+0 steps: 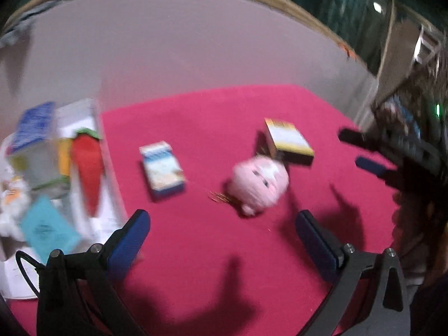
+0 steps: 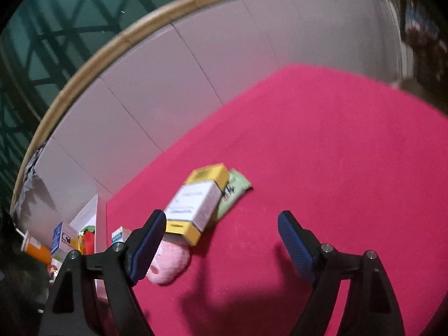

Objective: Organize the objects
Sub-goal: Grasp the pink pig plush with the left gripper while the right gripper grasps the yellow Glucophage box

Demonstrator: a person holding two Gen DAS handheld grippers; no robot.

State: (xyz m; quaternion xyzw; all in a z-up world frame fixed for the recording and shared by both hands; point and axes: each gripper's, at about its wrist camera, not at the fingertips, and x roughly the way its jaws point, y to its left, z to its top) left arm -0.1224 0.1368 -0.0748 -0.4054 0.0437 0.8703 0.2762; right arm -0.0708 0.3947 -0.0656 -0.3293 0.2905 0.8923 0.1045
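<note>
Tongs (image 2: pixel 221 243) agape over felt mat (image 2: pixel 322 154)

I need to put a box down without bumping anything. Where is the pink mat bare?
Bare: the pink mat right of the yellow box and green packet, and its near strip by the left gripper. Crowded: the clear bin and around the pink plush.

Pink cloth (image 2: pixel 322 145), pale wall panels (image 2: pixel 173 84)
</note>
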